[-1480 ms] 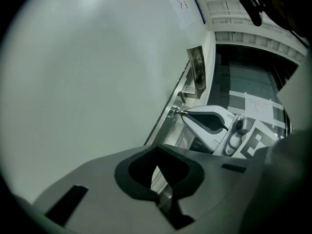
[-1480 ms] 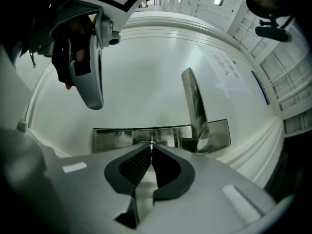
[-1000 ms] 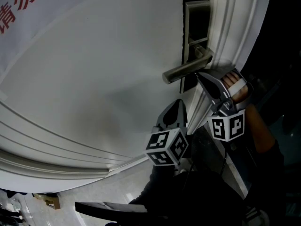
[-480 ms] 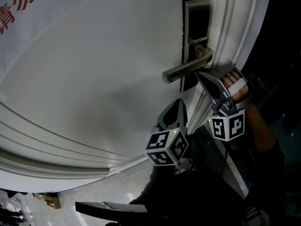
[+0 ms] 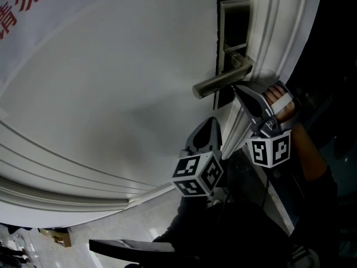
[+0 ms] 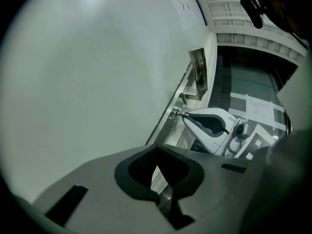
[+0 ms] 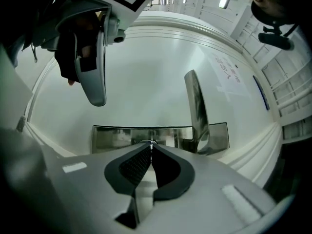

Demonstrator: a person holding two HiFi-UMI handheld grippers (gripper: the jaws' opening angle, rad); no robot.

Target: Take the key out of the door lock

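On the white door (image 5: 111,94) sits a steel lock plate (image 5: 233,21) with a lever handle (image 5: 220,82). Just below the handle, my right gripper (image 5: 235,87) is shut on the key (image 7: 151,142), which sticks out of the plate (image 7: 117,136); in the head view the key is hidden. The left gripper view shows those tips on the key (image 6: 175,114). My left gripper (image 5: 212,119) hangs lower, close to the door face, shut with nothing in it (image 6: 156,167).
The door frame's ribbed moulding (image 5: 279,32) runs right beside the lock. A hand (image 5: 279,102) holds the right gripper. Red characters (image 5: 22,4) mark the door's upper left. Floor with a small brown item (image 5: 58,238) lies below.
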